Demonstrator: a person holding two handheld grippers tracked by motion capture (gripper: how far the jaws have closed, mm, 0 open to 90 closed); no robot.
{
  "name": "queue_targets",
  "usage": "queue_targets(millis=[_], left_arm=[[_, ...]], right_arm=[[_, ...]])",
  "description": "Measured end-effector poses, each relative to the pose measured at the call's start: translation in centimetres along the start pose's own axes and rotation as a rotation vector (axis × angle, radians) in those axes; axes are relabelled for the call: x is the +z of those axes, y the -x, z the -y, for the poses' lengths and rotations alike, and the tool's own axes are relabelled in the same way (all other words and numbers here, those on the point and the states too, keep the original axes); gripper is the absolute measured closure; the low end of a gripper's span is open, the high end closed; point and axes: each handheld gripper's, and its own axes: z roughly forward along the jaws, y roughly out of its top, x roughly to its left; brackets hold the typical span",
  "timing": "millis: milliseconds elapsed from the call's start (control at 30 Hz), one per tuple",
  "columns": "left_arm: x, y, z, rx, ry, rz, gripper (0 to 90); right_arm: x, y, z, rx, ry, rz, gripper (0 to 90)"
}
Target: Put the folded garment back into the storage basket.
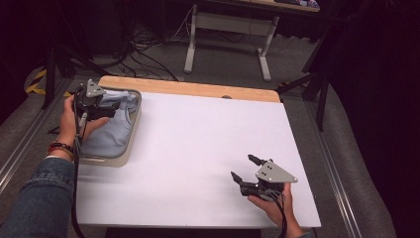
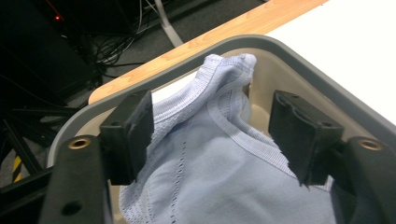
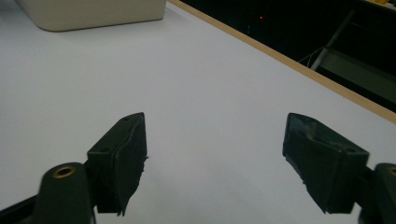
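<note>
A soft blue shirt (image 2: 219, 163) sits in the tray (image 1: 132, 130) at the left end of the white table (image 1: 198, 148).

The left gripper (image 1: 99, 106) hangs over the shirt with its jaws apart — the cloth bunches up between them, but the pads (image 2: 299, 126) do not pinch it. The right gripper (image 1: 245, 168) waits well apart over bare table, jaws wide, holding nothing. The shirt is pale blue, with tiny holes and a ribbed neck band. It looks light and floppy — it will likely sag and slip. The thick neck band seems the best place to pinch.
</note>
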Motion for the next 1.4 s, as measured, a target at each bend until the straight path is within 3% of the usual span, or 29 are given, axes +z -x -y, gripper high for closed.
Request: queue_targets(millis=[500,667,767,800,833,867,967,1067,1200,1333,1400], left_arm=[[-0.7,0.5,-0.2,-0.005,0.040,-0.001,9.7],[-0.2,0.5,0.1,-0.003,0.011,0.011,9.1],[1.0,0.4,0.5,0.011,-0.057,0.022,10.0],[1.0,0.4,0.5,0.011,-0.057,0.022,10.6],[1.8,0.4,0.8,0.028,-0.108,0.022,10.2],[1.8,0.4,0.8,0.028,-0.108,0.022,10.1],[2.8,0.5,1.0,0.037,-0.175,0.060,10.9],[3.2,0.8,1.0,0.052,-0.199,0.061,11.6],[4.1,1.5,1.1,0.084,-0.267,0.070,12.9],[4.4,1.6,1.2,0.077,-0.289,0.072,13.5],[4.5,1.7,1.2,0.093,-0.296,0.069,13.6]], right_arm=[[0.3,-0.1,0.1,0.015,0.016,0.021,15.0],[0.3,-0.1,0.1,0.015,0.019,0.028,13.7],[0.3,-0.1,0.1,0.011,0.016,0.028,14.2],[0.4,-0.1,0.1,0.009,0.013,0.027,14.3],[0.4,-0.1,0.1,0.007,0.012,0.028,14.3],[0.4,-0.1,0.1,0.007,0.012,0.028,14.3],[0.5,-0.1,0.2,0.004,0.008,0.024,14.3],[0.5,-0.1,0.2,0.006,0.005,0.023,14.4],[0.5,-0.2,0.2,0.001,0.003,0.023,14.6],[0.6,-0.3,0.2,-0.003,-0.003,0.018,15.1],[0.6,-0.3,0.2,-0.007,-0.007,0.018,15.1]])
